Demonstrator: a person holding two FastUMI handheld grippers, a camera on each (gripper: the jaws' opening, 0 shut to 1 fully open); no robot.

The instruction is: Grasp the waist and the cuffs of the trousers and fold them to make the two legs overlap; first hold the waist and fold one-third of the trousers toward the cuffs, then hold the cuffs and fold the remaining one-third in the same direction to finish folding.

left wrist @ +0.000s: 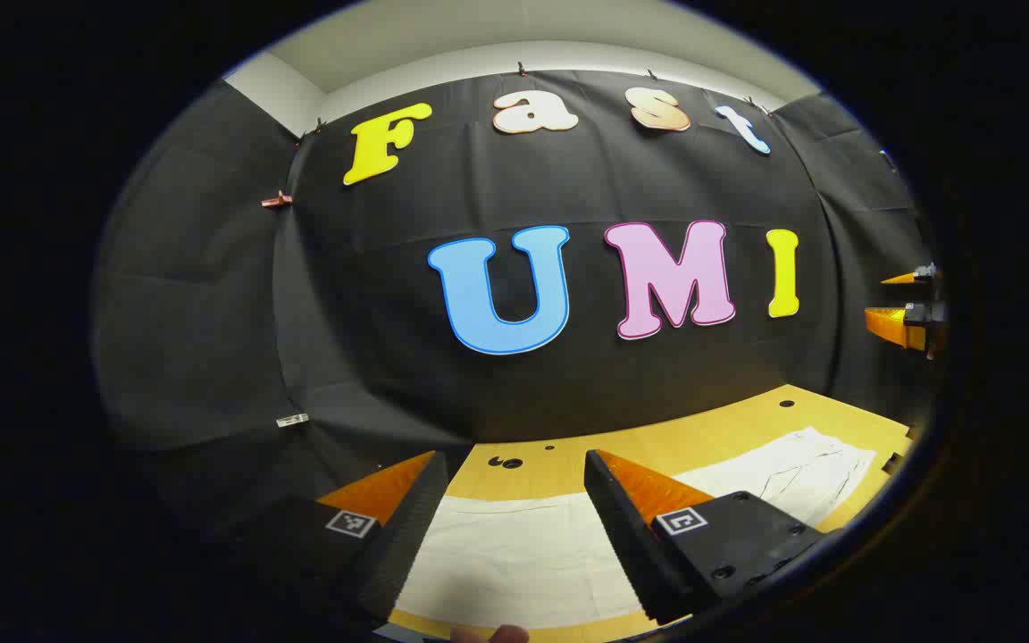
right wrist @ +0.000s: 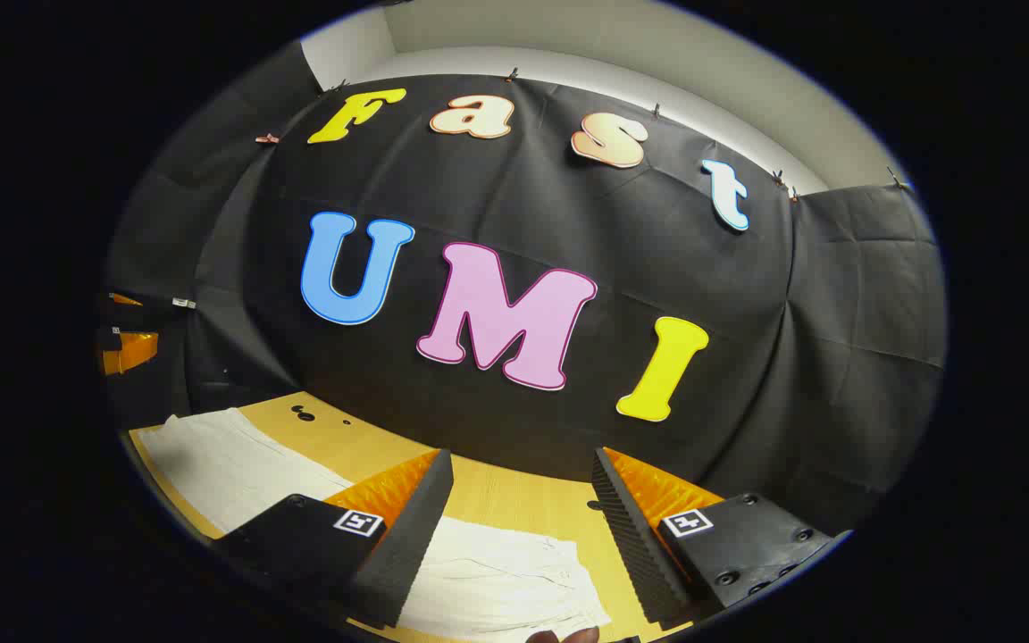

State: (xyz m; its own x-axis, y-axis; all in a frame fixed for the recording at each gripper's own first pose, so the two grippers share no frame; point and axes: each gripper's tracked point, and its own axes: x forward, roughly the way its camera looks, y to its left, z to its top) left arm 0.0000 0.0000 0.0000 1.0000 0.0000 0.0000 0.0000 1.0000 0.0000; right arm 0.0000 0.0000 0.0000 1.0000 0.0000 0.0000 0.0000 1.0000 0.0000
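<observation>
White trousers (left wrist: 514, 554), seemingly flat, on table (left wrist: 720, 429)

Both the left tongs (left wrist: 510, 518) and the right tongs (right wrist: 519, 522) are hanging level in the air, fingers spread wide apart, gripping nothing.

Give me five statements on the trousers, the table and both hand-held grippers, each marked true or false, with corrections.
1. The trousers lie spread on the table. True.
2. The left hand-held gripper is clamped on the fabric. False: its fingers stand apart above the cloth, holding nothing.
3. The right hand-held gripper is open. True.
4. The trousers are dark blue. False: they are white.
5. The table top is wooden with small round holes. True.
</observation>
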